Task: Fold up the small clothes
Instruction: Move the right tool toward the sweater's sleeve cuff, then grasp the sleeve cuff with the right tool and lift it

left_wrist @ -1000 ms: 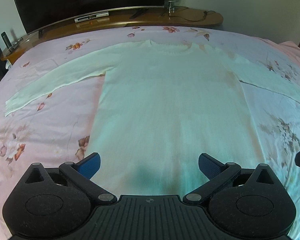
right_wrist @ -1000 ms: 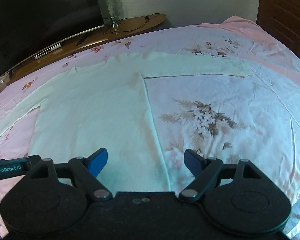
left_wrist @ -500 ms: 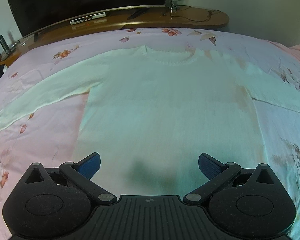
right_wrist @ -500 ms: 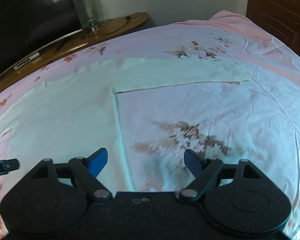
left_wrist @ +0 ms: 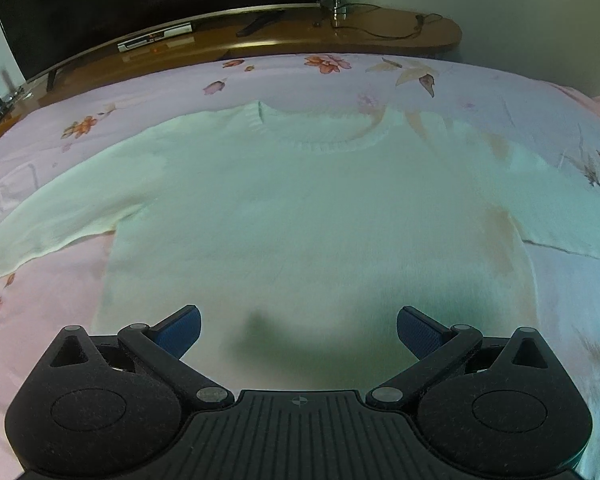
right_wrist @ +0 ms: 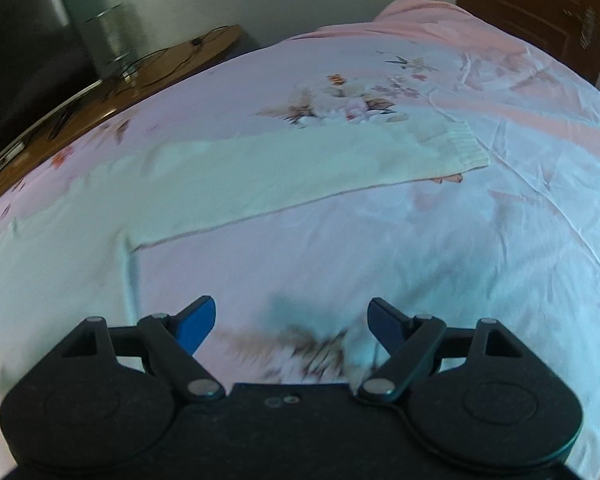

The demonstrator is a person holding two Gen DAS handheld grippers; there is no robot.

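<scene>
A white sweater [left_wrist: 300,216] lay flat on the bed [right_wrist: 440,240], its neck toward the far edge and both sleeves spread out. The left claw [left_wrist: 298,330] hung above the sweater's body, jaws apart and empty. The right claw [right_wrist: 291,322] hung over bare sheet beside the right sleeve [right_wrist: 300,168], likewise spread wide and empty.
</scene>
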